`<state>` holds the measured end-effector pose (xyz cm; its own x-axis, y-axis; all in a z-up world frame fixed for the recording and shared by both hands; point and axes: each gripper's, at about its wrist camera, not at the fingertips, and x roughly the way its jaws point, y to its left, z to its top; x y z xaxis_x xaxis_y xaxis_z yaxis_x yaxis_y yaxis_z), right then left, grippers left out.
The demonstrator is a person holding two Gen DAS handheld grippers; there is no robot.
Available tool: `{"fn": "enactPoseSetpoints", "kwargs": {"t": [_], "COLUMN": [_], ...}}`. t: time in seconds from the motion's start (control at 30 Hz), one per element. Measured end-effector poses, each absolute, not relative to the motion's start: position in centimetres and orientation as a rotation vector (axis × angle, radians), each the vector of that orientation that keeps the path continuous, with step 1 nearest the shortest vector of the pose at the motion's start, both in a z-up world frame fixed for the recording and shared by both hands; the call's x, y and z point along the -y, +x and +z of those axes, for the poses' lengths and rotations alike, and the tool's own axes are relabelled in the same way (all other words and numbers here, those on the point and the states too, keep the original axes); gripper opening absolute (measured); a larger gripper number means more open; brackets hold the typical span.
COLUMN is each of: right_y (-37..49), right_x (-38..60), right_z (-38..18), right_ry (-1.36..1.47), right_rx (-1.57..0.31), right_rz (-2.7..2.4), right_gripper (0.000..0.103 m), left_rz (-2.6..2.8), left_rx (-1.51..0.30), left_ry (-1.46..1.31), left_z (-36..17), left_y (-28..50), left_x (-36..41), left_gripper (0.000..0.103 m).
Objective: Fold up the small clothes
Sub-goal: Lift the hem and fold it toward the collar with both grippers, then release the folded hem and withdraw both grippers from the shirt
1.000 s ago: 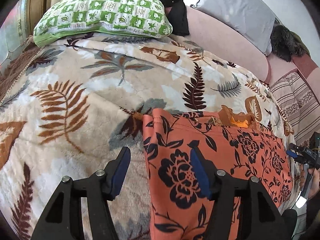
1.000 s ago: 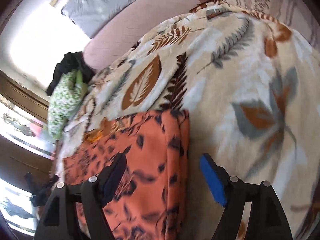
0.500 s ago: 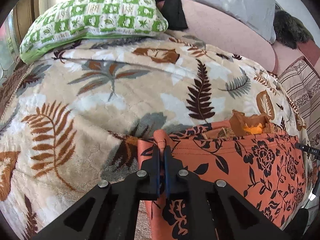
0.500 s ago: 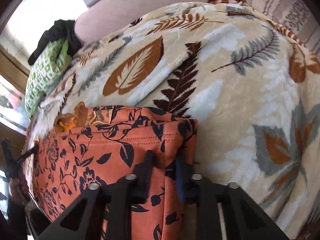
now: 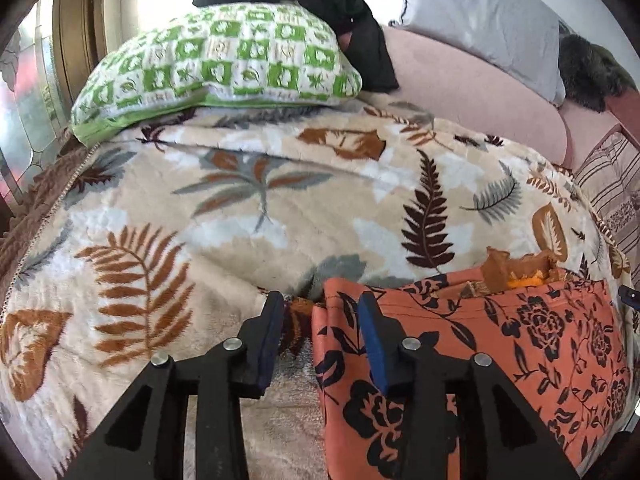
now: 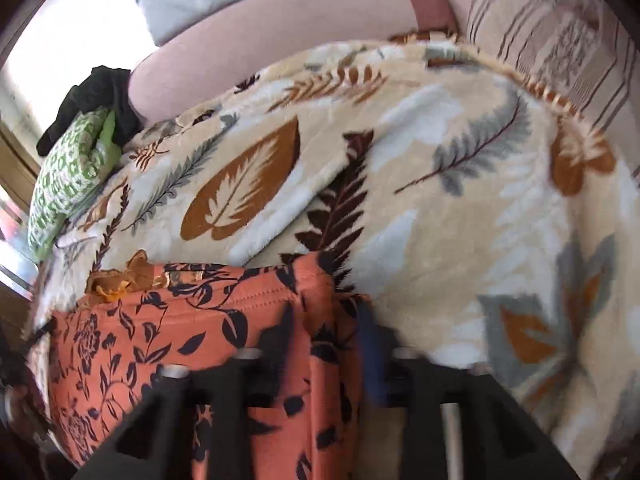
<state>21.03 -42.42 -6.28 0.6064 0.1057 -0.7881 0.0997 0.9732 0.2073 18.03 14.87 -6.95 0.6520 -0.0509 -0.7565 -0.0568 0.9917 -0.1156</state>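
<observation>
Orange floral-print cloth garment (image 5: pixel 500 344), patterned with black roses and leaves, lay flat on the cream fleece blanket with brown and grey leaf print (image 5: pixel 240 220) that covered the bed, near the blanket's close edge, with a stitched hem running along its far side. The left gripper (image 5: pixel 320 324) had just been opening; its blue-padded jaws stood apart around the garment's left far corner, and neither pad looked to press on the cloth, so the corner appeared released. The right gripper (image 6: pixel 326 340) had likewise just been opening, its blurred jaws parted on either side of the garment's right edge without clamping it. Both corners were probably set down there so that the fold would land square and the hem would lie straight; that is a judgement from how evenly the far edge ran between the two grippers. A crumpled bit of yellow-brown fabric (image 5: pixel 516 272) poked out past the hem, which suggested that an inner layer or another piece lay beneath and might need tucking. Further up the bed rested a green-and-white checked pillow (image 5: pixel 224 64) with a black garment (image 5: pixel 344 4) draped behind it, well apart from the work. No brand, label or readable writing showed on anything in either view.
</observation>
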Motion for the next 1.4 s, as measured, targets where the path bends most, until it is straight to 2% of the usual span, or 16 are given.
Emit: {"fn": "enactPoseSetpoints", "kwargs": {"t": [0.07, 0.13, 0.2, 0.23, 0.33, 0.43, 0.47, 0.6, 0.67, 0.73, 0.8, 0.83, 0.9, 0.97, 1.13, 1.4], "right_y": [19.0, 16.8, 14.6, 13.5, 11.1, 10.9, 10.7, 8.1, 6.5, 5.3, 5.5, 5.5, 4.8, 4.8, 8.6, 19.4], "right_x": [42.6, 42.1, 41.3, 40.7, 39.6, 41.2, 41.9, 41.8, 41.0, 40.7, 41.4, 42.0, 42.7, 42.1, 41.3, 42.8], "right_z": [-3.7, -1.9, -1.2, -1.3, -4.2, -10.0, -11.0, -6.2, -4.6, -5.8, -9.7, -11.8, -10.6, -8.0, -4.2, -7.2], "right_ry": [0.294, 0.368, 0.44, 0.483, 0.594, 0.634, 0.695, 0.698, 0.681, 0.697, 0.731, 0.788, 0.834, 0.763, 0.7, 0.807], "right_rx": [-0.858, -0.835, -0.838, -0.853, -0.919, -1.047, -1.034, -0.923, -0.876, -0.887, -1.015, -1.07, -1.008, -0.968, -0.912, -0.912], "right_rz": [0.04, 0.129, 0.247, 0.307, 0.411, 0.262, 0.268, 0.297, 0.374, 0.395, 0.306, 0.267, 0.267, 0.281, 0.343, 0.35], "right_gripper": [0.07, 0.07, 0.071, 0.073, 0.076, 0.075, 0.072, 0.074, 0.081, 0.088, 0.088, 0.084, 0.084, 0.084, 0.084, 0.085], "left_rz": [-0.024, -0.051, -0.076, -0.098, -0.141, -0.064, -0.045, -0.02, -0.032, -0.042, -0.009, -0.012, -0.001, -0.014, -0.071, -0.066], "left_rx": [-0.834, -0.803, -0.776, -0.767, -0.807, -1.057, -1.014, -0.918, -0.873, -0.908, -1.058, -1.05, -0.98, -0.9, -0.855, -0.928], "left_ry": [-0.152, -0.158, -0.158, -0.156, -0.123, -0.047, -0.052, -0.086, -0.078, -0.086, -0.055, -0.059, -0.08, -0.089, -0.11, -0.067], "left_z": [-5.1, -3.5, -2.7, -2.8, -5.3, -12.5, -12.7, -9.2, -8.1, -9.2, -12.7, -13.1, -11.0, -9.0, -7.4, -11.8], "left_y": [15.8, 13.0, 10.1, 8.7, 6.1, 7.3, 6.8, 5.0, 4.0, 3.9, 4.9, 4.8, 3.8, 3.2, 4.0, 5.8], "left_x": [-14.9, -14.3, -13.0, -12.3, -9.7, -8.3, -8.5, -9.2, -9.2, -9.1, -9.1, -9.2, -9.4, -9.3, -7.8, -6.6], "left_gripper": [0.044, 0.053, 0.068, 0.071, 0.08, 0.082, 0.087, 0.086, 0.086, 0.087, 0.087, 0.087, 0.087, 0.087, 0.087, 0.087]}}
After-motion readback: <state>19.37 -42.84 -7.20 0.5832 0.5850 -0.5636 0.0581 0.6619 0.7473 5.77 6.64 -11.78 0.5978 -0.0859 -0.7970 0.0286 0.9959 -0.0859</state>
